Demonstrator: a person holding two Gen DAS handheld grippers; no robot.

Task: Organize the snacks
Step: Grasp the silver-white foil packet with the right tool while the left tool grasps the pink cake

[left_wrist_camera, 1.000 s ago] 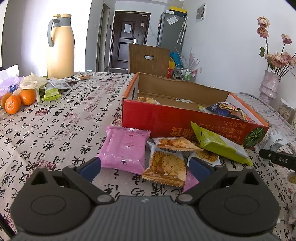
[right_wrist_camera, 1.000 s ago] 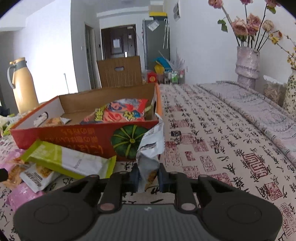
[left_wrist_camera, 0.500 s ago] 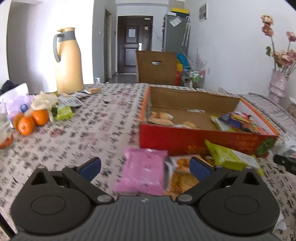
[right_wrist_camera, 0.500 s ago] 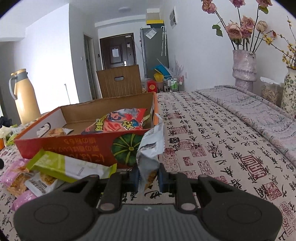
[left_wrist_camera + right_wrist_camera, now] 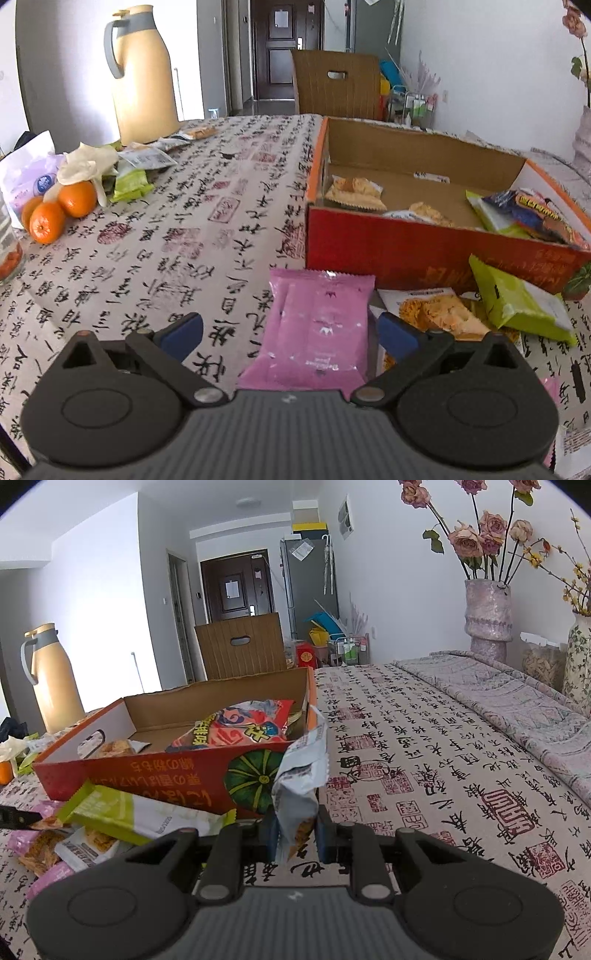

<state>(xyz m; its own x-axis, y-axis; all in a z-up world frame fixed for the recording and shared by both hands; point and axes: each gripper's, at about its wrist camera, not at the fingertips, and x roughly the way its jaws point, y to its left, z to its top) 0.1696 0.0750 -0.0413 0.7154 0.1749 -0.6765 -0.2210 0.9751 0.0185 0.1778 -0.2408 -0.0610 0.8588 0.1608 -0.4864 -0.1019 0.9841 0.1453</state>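
Calligraphy tablecloth [image 5: 192, 229]; left jaws wide apart; right jaws clamp silver packet [image 5: 301, 775].

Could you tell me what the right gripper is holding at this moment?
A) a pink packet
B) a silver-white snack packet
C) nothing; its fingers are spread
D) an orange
B: in the right wrist view the right gripper has its fingers closed on a silver-white snack packet that stands up between them, just in front of the red box.
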